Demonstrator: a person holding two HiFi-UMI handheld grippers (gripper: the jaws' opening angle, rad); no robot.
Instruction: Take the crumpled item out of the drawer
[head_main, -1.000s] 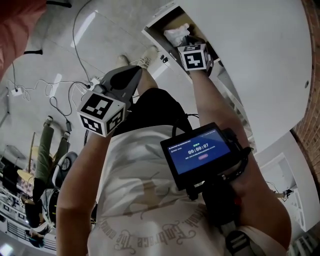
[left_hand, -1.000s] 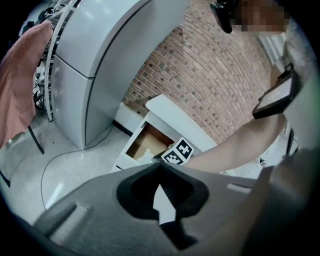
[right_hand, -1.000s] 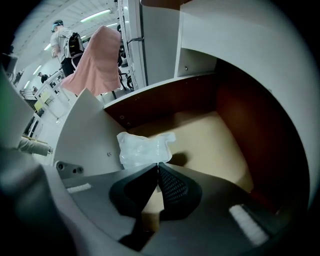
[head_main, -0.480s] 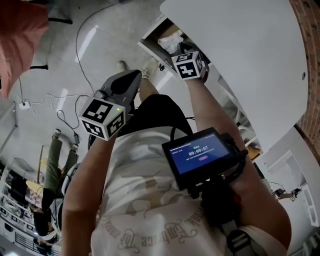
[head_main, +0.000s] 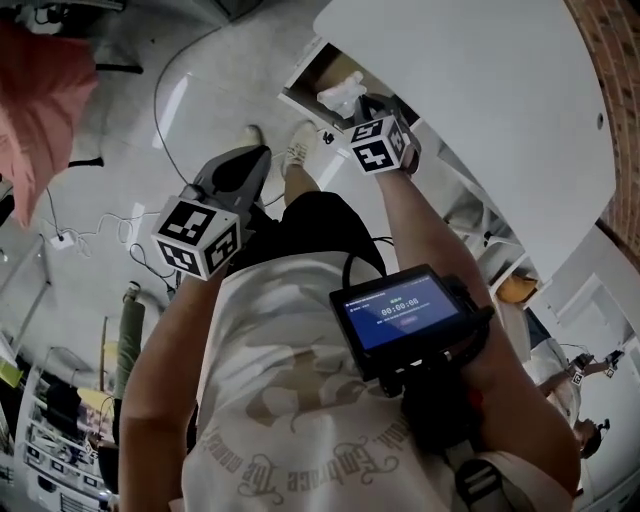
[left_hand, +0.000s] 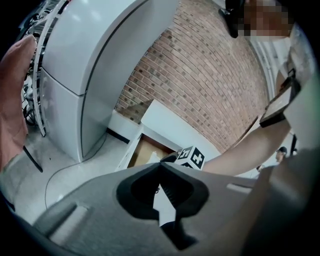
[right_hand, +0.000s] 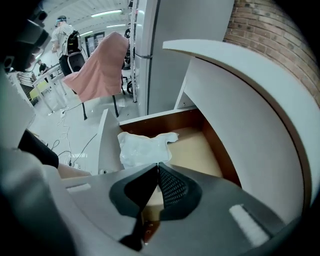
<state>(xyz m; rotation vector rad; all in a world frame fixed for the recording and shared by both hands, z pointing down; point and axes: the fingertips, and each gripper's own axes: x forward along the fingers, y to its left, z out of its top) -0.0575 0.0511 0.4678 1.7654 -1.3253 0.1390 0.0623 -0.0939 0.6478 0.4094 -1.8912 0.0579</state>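
Off to my left, the pale floor (head_main: 120, 150) is lying wide open, with only a pink cloth (head_main: 40, 110) hanging at its far edge. There's plenty of room out there. My left gripper (left_hand: 160, 163) is hovering over that floor, well apart from the furniture. Its fingers are pressing tip to tip with nothing between them.

Coming across, the drawer (right_hand: 200, 150) is standing pulled out from under the curved white top (right_hand: 240, 65). The right half of its wooden bottom is lying bare. The crumpled item (right_hand: 142, 147), white and thin, is resting inside against the drawer's white left wall.

My right gripper (right_hand: 159, 165) is pointing down into the drawer with its fingers closed together. The tips are sitting right at the item's near edge, and I cannot tell whether a fold is caught between them. On the right, the white top's side panel is crowding in close, with the brick wall (right_hand: 270, 30) running behind it.
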